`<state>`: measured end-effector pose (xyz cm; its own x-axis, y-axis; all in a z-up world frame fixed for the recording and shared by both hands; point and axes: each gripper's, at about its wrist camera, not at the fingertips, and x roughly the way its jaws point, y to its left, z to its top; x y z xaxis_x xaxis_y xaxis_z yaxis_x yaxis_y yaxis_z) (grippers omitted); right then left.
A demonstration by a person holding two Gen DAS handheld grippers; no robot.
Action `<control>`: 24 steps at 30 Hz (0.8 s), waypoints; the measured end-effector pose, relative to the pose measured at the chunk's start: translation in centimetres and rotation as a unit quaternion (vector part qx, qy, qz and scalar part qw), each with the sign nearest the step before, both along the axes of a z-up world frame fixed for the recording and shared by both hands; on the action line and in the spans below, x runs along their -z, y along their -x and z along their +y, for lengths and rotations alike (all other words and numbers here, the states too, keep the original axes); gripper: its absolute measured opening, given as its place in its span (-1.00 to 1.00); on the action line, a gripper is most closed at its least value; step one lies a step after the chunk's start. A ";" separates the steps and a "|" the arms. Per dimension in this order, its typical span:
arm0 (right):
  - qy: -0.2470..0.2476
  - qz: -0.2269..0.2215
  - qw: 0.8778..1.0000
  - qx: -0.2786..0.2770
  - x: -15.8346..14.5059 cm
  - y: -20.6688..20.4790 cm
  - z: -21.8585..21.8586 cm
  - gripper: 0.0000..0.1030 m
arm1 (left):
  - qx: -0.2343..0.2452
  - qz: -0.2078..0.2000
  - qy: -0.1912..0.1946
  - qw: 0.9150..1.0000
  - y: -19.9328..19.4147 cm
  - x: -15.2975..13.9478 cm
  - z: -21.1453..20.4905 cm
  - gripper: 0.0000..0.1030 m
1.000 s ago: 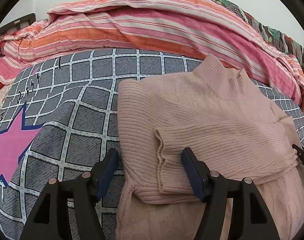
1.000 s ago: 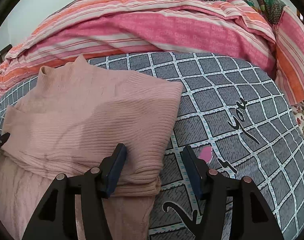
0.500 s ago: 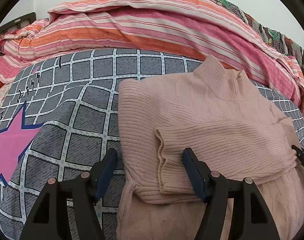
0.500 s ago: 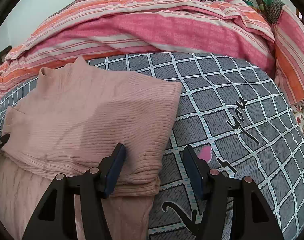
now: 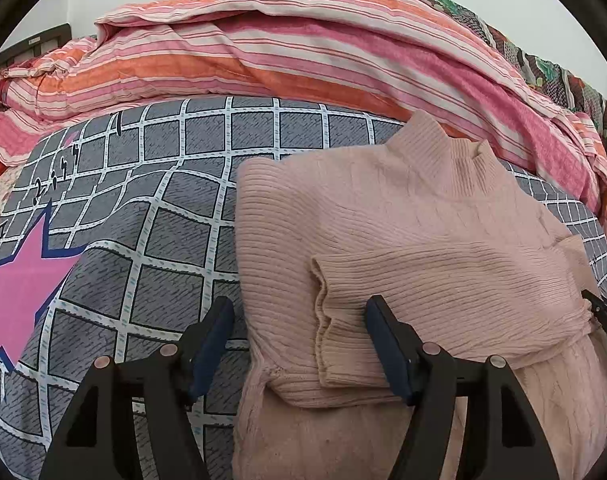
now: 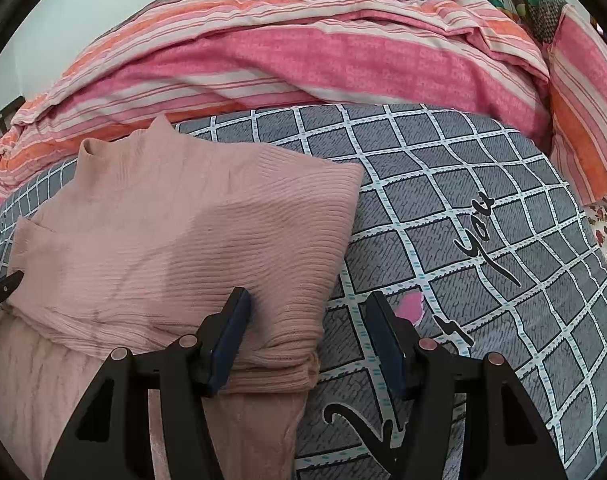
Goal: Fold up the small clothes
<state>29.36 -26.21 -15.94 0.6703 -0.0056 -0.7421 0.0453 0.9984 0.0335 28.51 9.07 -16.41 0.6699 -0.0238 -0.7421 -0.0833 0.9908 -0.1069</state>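
A pink ribbed knit sweater (image 5: 383, 232) lies on the bed, collar at the far side, both sleeves folded across its front. My left gripper (image 5: 299, 320) is open, its jaws standing either side of the sweater's left edge and the folded sleeve cuff (image 5: 327, 320). In the right wrist view the same sweater (image 6: 175, 232) fills the left half. My right gripper (image 6: 307, 314) is open, its jaws standing either side of the sweater's right folded edge. Neither holds cloth. Each gripper's tip shows at the edge of the other's view.
The sweater rests on a grey checked bedsheet (image 5: 151, 208) with a pink star (image 5: 19, 288) at the left and black lettering (image 6: 479, 232) at the right. A heaped pink and orange striped quilt (image 5: 303, 48) lies along the far side.
Both grippers have stayed nearly still and open. The left wrist view has shifted very slightly; the sweater has not moved.
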 end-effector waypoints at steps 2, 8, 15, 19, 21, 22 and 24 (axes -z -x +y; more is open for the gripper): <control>0.000 0.000 1.000 0.000 0.0 0.0 0.0 0.15 | 0.000 0.000 0.000 1.000 0.0 0.0 0.0 0.30; 0.005 -0.001 1.000 0.001 -0.1 0.0 0.2 0.15 | 0.000 0.000 -0.001 1.000 0.1 0.0 -0.1 0.30; 0.002 -0.001 1.000 -0.001 -0.1 0.0 0.1 0.15 | -0.001 -0.001 -0.002 1.000 0.1 -0.1 -0.2 0.30; 0.003 -0.004 1.000 -0.001 0.0 0.0 0.0 0.15 | -0.001 -0.001 -0.002 1.000 0.1 -0.2 -0.2 0.30; 0.006 -0.005 1.000 -0.002 -0.1 0.0 0.1 0.15 | -0.001 -0.003 -0.001 1.000 0.2 -0.2 -0.2 0.30; 0.007 -0.006 1.000 -0.003 -0.1 0.1 0.2 0.15 | -0.002 -0.005 0.001 1.000 0.2 -0.3 -0.2 0.30; 0.006 -0.006 1.000 -0.007 -0.2 0.1 0.3 0.15 | -0.003 -0.007 0.005 1.000 0.5 -0.3 -0.1 0.30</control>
